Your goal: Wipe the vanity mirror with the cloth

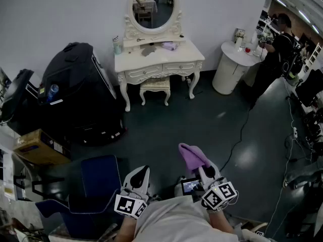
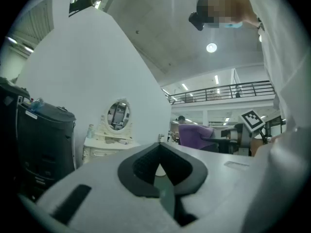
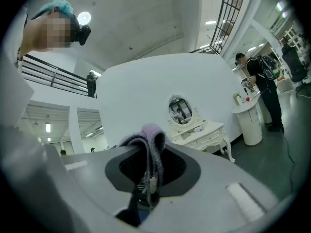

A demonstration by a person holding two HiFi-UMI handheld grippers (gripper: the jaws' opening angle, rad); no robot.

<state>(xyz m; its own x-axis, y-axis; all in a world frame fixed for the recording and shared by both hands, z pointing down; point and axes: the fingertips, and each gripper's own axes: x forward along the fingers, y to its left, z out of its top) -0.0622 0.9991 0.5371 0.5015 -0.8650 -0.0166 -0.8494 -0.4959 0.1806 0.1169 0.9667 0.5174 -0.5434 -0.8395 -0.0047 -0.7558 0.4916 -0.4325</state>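
Purple cloth [image 1: 193, 157] clamped in right tool [image 1: 199, 166] | left tool [image 1: 141, 171] closed | mirror [image 1: 153, 6] well apart

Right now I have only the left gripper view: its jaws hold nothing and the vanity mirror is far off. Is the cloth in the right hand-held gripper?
Observer: Yes. The right gripper view shows the purple cloth pinched between the jaws of the right hand-held gripper and draped over them.
Operator: What sits in front of the vanity?
Observer: The head view shows a small stool tucked under the vanity table.
Operator: Anyone nearby?
Observer: A person stands at a round white cabinet to the right of the vanity.
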